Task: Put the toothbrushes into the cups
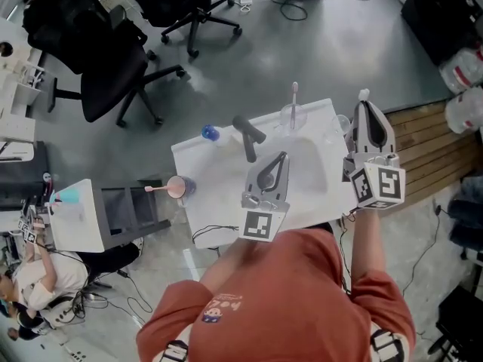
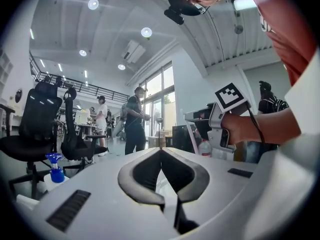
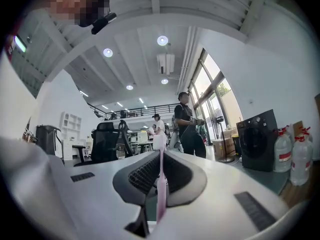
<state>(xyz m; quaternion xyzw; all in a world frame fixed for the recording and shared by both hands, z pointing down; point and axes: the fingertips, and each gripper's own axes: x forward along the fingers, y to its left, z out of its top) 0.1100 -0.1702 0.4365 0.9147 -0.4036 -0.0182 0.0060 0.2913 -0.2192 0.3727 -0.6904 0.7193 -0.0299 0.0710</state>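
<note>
My right gripper [image 1: 364, 102] hangs over the right edge of the white table [image 1: 219, 173], shut on a pink toothbrush [image 3: 160, 194] whose white head [image 1: 364, 94] sticks out past the tips. The jaws of my left gripper [image 1: 282, 157] are shut with nothing in them, and it hovers over the middle of the table. A clear cup [image 1: 293, 117] at the far edge holds an upright toothbrush [image 1: 294, 90]. A second clear cup [image 1: 339, 127] stands just left of my right gripper. At the table's left corner, a pink cup [image 1: 178, 188] has a pink toothbrush [image 1: 157, 189] lying across it.
A dark faucet [image 1: 247, 136] rises mid-table, with a blue bottle [image 1: 210, 133] to its left. Black office chairs [image 1: 113, 81] stand beyond, and a white cabinet [image 1: 75, 217] is at the left. Wooden boards [image 1: 430, 145] and water jugs [image 1: 464, 66] lie to the right. People stand in the background.
</note>
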